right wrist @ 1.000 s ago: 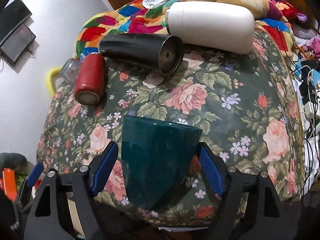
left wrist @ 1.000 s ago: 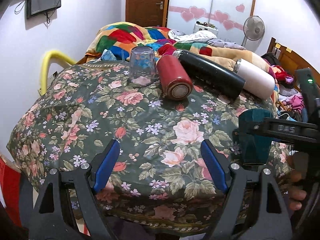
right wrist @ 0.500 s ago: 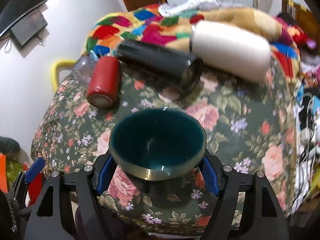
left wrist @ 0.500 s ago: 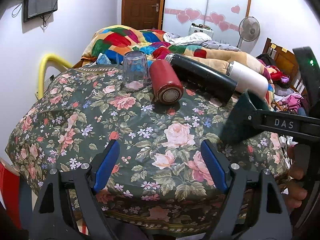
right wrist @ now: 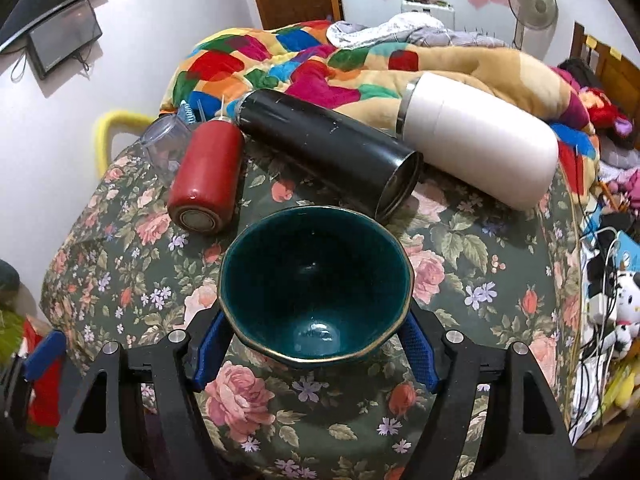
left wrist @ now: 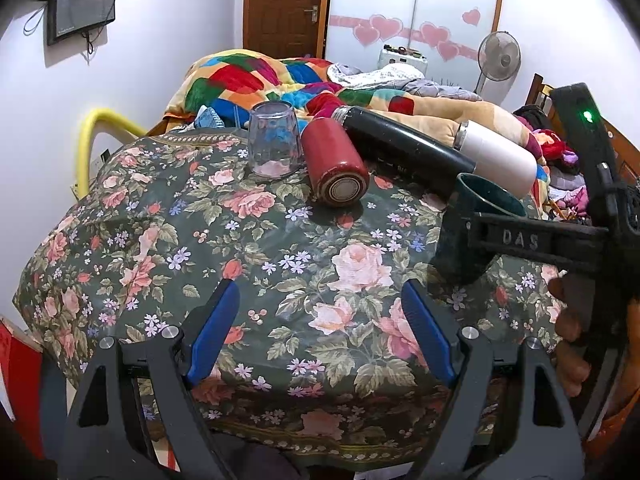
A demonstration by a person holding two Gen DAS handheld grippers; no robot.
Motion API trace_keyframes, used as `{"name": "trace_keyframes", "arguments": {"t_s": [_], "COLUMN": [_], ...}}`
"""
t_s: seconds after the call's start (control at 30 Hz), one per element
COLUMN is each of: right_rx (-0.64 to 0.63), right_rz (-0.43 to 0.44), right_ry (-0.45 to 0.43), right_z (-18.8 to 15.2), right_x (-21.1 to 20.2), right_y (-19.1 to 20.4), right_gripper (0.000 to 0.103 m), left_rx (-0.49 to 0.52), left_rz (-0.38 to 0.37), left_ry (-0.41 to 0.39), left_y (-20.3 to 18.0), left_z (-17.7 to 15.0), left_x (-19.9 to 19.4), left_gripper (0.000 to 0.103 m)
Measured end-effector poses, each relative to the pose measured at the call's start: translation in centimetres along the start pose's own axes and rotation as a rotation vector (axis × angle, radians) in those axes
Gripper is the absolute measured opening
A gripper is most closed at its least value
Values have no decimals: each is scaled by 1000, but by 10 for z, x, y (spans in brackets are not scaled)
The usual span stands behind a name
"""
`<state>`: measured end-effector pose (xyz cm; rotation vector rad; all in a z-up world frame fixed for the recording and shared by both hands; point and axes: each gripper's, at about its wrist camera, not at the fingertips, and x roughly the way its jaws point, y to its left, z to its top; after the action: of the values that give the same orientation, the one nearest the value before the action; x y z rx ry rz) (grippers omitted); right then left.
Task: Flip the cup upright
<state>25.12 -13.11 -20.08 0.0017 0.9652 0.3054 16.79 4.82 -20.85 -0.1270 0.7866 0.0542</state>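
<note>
Gripping dark teal ceramic cup [right wrist: 316, 292] in right gripper [right wrist: 316, 344], blue pads [right wrist: 416, 344] clamping both sides of lower wall, just under flared gold-edged rim. Cup sitting mouth-up, tilted slightly toward camera, over near right part of floral tablecloth [left wrist: 240, 248]; cannot tell whether base is touching cloth yet. In left view, same cup [left wrist: 468, 232] showing beside right gripper arm, mouth up.

Left gripper [left wrist: 316, 324] hovering released, jaws spread wide, holding nothing, well apart from cup.

Judging handling: glazed ceramic, so stiff, fairly heavy for size, slick under pads, chipping or cracking if dropped. Taper widening upward, so squeezing likely pushing cup downward out of pads; holding low on wall with rim above pads looking like safest spot. Setting down gently, base flat, before loosening.

Crowding behind: black flask [right wrist: 328, 152] lying just past cup rim, red flask [right wrist: 208, 180] and white flask [right wrist: 480, 136] lying near, clear tumbler [left wrist: 274, 144] inverted farther back. Soft cloth possibly making footing wobbly.
</note>
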Motion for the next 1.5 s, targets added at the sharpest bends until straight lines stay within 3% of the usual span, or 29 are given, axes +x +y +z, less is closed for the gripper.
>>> {"name": "trace_keyframes", "arguments": {"t_s": [0.37, 0.5, 0.8, 1.0, 1.2, 1.4, 1.5], "right_rx": [-150, -148, -148, -159, -162, -124, -104], "right_rz": [-54, -36, -3, 5, 1, 33, 23], "right_ry": [11, 19, 31, -126, -388, -655, -741], "right_z": [-19, -19, -36, -39, -47, -70, -81], "right_x": [-8, -12, -38, -108, -205, -292, -314], "right_y": [17, 17, 15, 13, 14, 12, 14], "right_gripper": [72, 78, 78, 78, 80, 89, 91], "left_rx": [-1, 2, -3, 10, 16, 51, 73], "left_rz": [-25, -21, -33, -41, -86, -105, -109], "left_ry": [8, 5, -47, -154, -329, -540, -613], "left_y": [-5, -6, -10, -20, -31, -49, -59], "left_z": [0, -2, 1, 12, 28, 27, 21], "left_x": [-4, -10, -46, -93, -165, -242, -268], "left_gripper": [83, 82, 83, 83, 83, 97, 102]}}
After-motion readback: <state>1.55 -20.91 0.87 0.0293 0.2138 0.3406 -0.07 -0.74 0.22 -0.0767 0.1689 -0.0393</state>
